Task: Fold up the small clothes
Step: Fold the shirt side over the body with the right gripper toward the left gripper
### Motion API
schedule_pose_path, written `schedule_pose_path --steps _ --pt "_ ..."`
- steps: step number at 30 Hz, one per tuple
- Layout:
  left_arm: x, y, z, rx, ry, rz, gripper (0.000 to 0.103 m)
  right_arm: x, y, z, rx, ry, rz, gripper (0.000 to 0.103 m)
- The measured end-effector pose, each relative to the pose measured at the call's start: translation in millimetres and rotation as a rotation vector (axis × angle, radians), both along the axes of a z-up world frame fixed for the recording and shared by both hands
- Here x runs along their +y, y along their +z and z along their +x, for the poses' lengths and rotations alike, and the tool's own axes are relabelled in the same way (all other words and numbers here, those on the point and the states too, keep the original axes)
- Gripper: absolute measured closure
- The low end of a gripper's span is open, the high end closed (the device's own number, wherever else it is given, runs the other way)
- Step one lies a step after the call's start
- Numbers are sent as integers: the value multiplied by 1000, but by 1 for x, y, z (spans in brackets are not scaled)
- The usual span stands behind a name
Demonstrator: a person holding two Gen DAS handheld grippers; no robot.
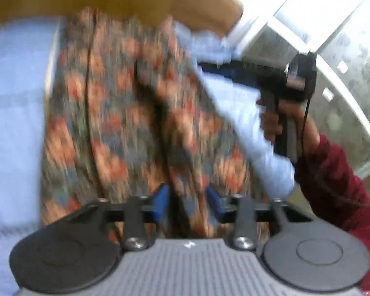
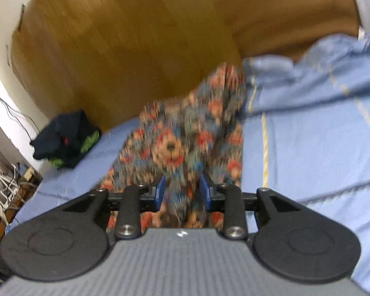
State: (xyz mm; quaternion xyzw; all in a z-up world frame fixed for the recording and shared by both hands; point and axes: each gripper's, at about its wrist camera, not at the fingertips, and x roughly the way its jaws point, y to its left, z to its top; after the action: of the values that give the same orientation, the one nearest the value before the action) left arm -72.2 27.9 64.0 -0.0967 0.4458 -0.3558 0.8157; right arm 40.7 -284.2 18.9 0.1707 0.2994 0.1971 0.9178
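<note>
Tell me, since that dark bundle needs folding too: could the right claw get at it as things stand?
Probably not yet. The right claw has the floral garment between its pads, so that must go first. Otherwise the blue sheet toward the dark bundle looks unobstructed.

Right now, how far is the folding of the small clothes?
Done: nothing looks folded yet. In hand: the floral garment lies bunched on the blue sheet, with cloth between the pads of the left gripper and the right gripper; blur hides whether the pads press. Left: spread and fold this garment, then the dark clothes heaped at the sheet's far corner.
</note>
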Motion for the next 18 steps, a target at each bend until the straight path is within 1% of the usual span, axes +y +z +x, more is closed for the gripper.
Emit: schedule_pose_path --steps 3,5,8,10,11,12,13,14,16,17,18 --pt "0 24 8 -76 -5 -69 64 -1 17 7 -58 0 -7 68" --pt "-16 32 15 -119 -17 -90 64 2 23 21 -70 3 -10 68" --pt "-46 32 29 -122 -66 -101 66 9 25 47 -76 13 -20 69" --pt "-67 22 41 -116 -95 -71 73 13 22 66 -63 14 -38 71" --pt "-71 15 41 -110 -105 -50 76 17 19 79 -52 10 -57 71" --pt "-76 9 44 -101 -114 -29 81 21 14 94 -35 2 -73 73" --pt "-80 1 48 -85 -120 -12 84 24 9 106 -13 -3 -76 76" --pt "-81 -7 51 -63 -121 5 85 28 -1 123 27 4 -64 77" --pt "-78 -24 53 -26 -105 37 91 42 -28 157 157 53 -39 79" --pt "-76 -33 53 -6 -92 52 92 49 -43 170 190 77 -2 82" --pt "-73 -39 52 10 -82 55 93 54 -49 175 160 97 27 83"
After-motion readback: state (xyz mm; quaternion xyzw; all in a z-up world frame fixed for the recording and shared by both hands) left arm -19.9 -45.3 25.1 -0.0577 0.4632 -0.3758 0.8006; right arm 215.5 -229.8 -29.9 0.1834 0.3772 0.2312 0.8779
